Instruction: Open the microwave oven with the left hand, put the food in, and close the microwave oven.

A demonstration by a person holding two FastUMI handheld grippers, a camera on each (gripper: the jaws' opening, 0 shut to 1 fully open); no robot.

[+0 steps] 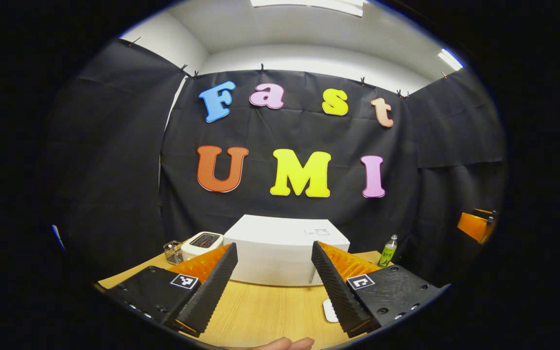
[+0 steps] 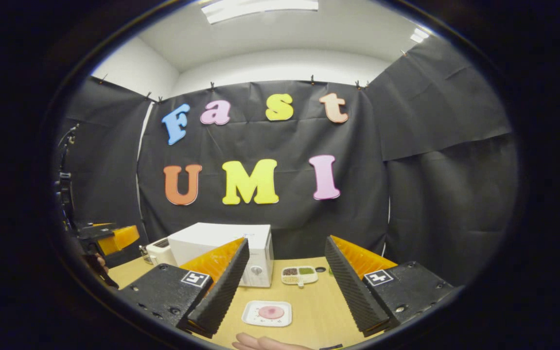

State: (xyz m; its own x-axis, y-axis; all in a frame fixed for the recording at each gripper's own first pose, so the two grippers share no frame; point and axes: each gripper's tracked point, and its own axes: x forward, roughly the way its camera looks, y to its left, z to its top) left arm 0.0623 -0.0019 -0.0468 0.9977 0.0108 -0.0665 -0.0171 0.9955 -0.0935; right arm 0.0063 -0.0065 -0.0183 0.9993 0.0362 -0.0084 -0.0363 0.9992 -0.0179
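A white microwave oven [image 1: 280, 253] stands at the back of the wooden table [image 1: 260, 311] with its door closed. My left gripper [image 1: 274, 244] is held open in front of it, some way off, with nothing between the fingers. In the right gripper view the microwave [image 2: 221, 245] sits to the left, and a white square plate with pink food [image 2: 268, 312] lies on the table in front of my right gripper [image 2: 287, 240]. That gripper is open too and holds nothing. The plate's edge [image 1: 329, 311] peeks out beside a finger in the left gripper view.
A white toaster [image 1: 202, 243] and a small wire holder [image 1: 173, 252] stand left of the microwave, a green bottle [image 1: 388, 251] right of it. A divided dish of several foods [image 2: 299, 275] lies behind the plate. A hand [image 2: 260, 344] shows at the bottom edge.
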